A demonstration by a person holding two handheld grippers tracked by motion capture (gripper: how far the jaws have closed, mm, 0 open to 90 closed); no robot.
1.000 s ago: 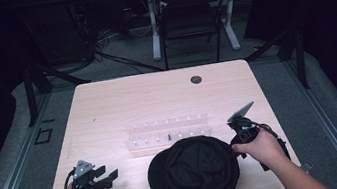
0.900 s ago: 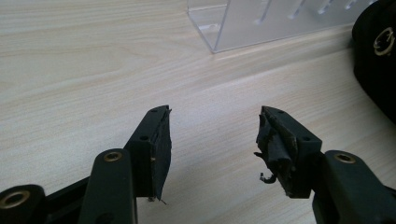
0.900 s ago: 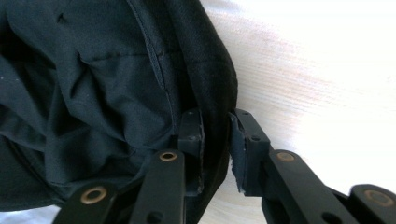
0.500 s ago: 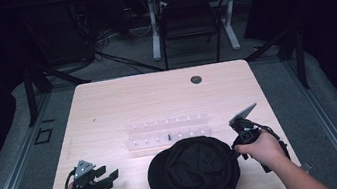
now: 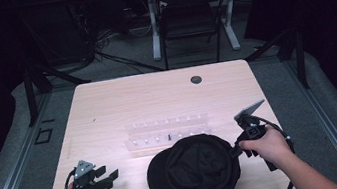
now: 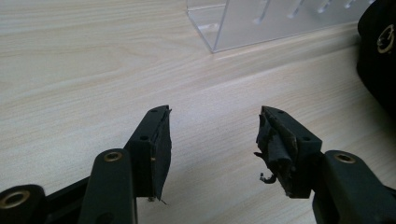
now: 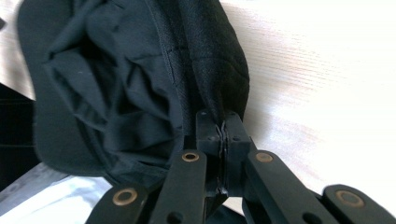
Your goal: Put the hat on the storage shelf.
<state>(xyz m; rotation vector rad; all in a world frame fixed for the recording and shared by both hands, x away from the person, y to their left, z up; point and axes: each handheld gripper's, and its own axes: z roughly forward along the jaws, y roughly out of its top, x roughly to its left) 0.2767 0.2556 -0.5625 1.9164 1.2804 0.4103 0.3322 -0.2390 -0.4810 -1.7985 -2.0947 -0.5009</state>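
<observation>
A black cap lies upside down near the front edge of the table, its crumpled lining facing up. My right gripper is shut on the cap's right rim, and in the right gripper view the fabric edge is pinched between the closed jaws. My left gripper rests on the table at the front left, well apart from the cap. Its jaws stand open with bare wood between the pads, and the cap's edge shows at the far right of that view.
A clear acrylic rack with small pegs stands just behind the cap, its corner ahead of my left gripper. A dark round hole sits near the table's far edge. A chair and desk legs stand beyond the wooden table.
My right hand and gripper have shifted slightly, still holding the cap's rim. The left gripper has not moved.
</observation>
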